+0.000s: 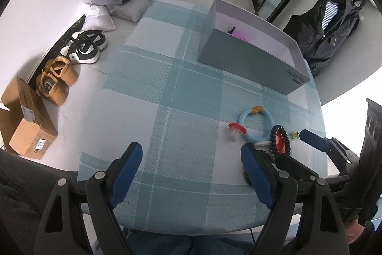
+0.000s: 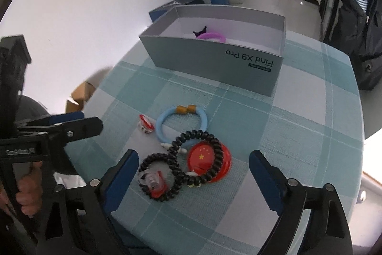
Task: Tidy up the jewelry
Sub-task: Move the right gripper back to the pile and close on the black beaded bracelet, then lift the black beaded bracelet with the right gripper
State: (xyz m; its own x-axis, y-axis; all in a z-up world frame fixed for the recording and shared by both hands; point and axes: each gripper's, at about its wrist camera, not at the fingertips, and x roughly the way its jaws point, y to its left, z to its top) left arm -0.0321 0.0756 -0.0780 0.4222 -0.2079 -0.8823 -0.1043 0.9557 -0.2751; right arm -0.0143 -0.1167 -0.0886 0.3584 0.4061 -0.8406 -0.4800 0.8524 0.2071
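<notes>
Bracelets (image 2: 181, 121) lie on the table (image 2: 298, 135) before the box (image 2: 214, 61); one bracelet (image 2: 211, 36) inside it.

checked tablecloth (image 2: 298, 135) | grey box (image 2: 214, 63) | blue bracelet (image 2: 162, 122) | black coil bands (image 2: 174, 169)

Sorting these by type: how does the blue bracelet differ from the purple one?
The blue bracelet lies out on the tablecloth; the purple bracelet already sits inside the grey box. The blue one carries two amber beads; the purple one has a black charm. The blue one touches a black coil band; the purple one lies alone. Both are smooth closed rings.
</notes>
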